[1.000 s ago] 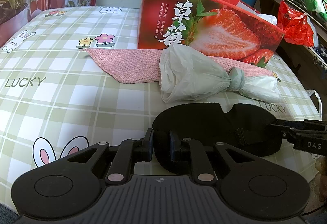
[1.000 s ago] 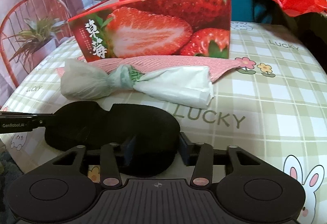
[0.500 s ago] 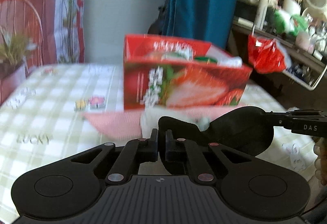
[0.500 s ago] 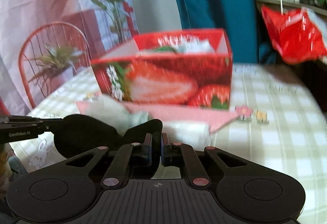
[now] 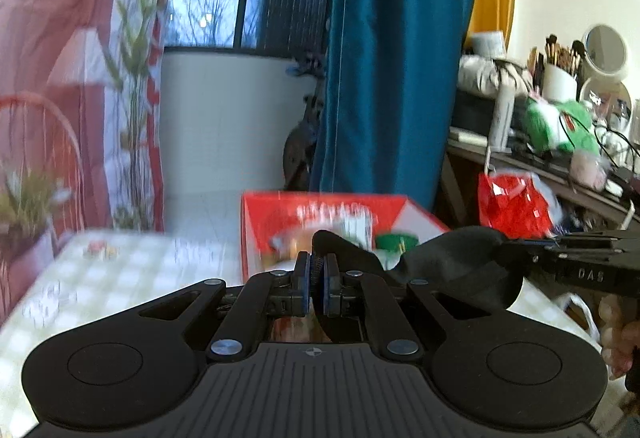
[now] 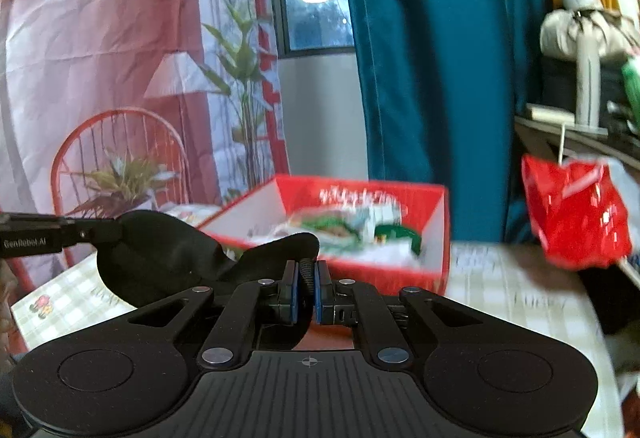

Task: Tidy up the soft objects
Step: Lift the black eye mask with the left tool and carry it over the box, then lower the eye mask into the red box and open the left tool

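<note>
The black sleep mask point(image 5: 452, 262) hangs in the air between the two hand-held grippers, above the near edge of the counter point(image 5: 132, 270) with its green checked cloth.

**Grip state**
- The left hand-held gripper point(image 5: 316, 284) is closed narrow on one end of the mask; black fabric and a corded edge show between its blue pads.
- The right hand-held gripper point(image 6: 306, 288) is likewise closed narrow on the other end, with fabric pinched between its pads.
- In each wrist view the opposite gripper appears at the frame edge, clamped on the far lobe of the mask.

**Reason for the hold**
A limp fabric item folds on itself if held at one point. Gripping both ends keeps the mask spread and clear of the counter, and lets it be carried level. This is judged to be a carry toward the box.

**Container**
The red strawberry-print box point(image 6: 400, 198) stands open-topped on the counter, beyond the mask. It already holds several items: white crumpled material and something green point(image 6: 396, 234). Motion blur prevents closer identification.

**Other items**
A red plastic bag point(image 6: 572, 214) hangs at the right, off the counter, beside a cluttered shelf point(image 5: 552, 174).
</note>
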Motion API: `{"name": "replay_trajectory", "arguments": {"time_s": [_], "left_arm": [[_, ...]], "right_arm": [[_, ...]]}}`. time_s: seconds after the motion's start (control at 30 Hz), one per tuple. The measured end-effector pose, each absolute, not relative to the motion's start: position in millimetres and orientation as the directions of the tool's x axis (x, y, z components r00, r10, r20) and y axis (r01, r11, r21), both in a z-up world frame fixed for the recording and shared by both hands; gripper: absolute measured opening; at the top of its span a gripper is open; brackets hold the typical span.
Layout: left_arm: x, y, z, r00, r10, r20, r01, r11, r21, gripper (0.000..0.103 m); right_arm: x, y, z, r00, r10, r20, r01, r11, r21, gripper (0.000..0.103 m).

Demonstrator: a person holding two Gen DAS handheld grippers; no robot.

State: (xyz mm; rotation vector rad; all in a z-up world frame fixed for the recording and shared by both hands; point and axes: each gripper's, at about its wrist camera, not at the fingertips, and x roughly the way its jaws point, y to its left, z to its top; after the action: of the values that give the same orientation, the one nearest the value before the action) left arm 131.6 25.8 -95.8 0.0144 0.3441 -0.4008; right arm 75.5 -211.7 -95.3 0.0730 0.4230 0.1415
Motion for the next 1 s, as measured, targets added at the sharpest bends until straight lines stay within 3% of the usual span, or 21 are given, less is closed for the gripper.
{"name": "replay_trajectory", "arguments": {"time_s": [0.2,0.33,0.57,0.7,1.0], "left_arm": [[184.5,-7.7,-76.5,0.887,-0.35,-0.3,0.37,0.929,0.01,0.007],[219.7,-26.4,-86.4,0.878,-0.324,-0.352,0.357,0.934,0.029,0.007],[257.3,-42.2,-125.8,0.853,-0.304,-0.424,0.369,0.926,0.079,0.007],[275.1,-41.1,-141.8,0.822,-0.291,-0.49,0.353,0.935,0.036,0.007],[293.7,-37.8,-154.0,0.781,-0.268,-0.565,0.356,0.933,0.05,0.008]], "right_arm": [[124.7,-212.7,-71.5,0.931,0.107,-0.349,-0.107,0.994,0.019,0.007],[164.4,-210.4,-69.2,0.933,0.071,-0.352,-0.089,0.995,-0.036,0.007],[222.7,-206.6,-103.5,0.887,0.005,-0.461,-0.055,0.994,-0.096,0.007],[242.1,-208.2,-125.6,0.853,-0.031,-0.521,-0.025,0.995,-0.099,0.007],[259.9,-220.1,-151.9,0.811,-0.088,-0.579,0.042,0.995,-0.092,0.009]]}}
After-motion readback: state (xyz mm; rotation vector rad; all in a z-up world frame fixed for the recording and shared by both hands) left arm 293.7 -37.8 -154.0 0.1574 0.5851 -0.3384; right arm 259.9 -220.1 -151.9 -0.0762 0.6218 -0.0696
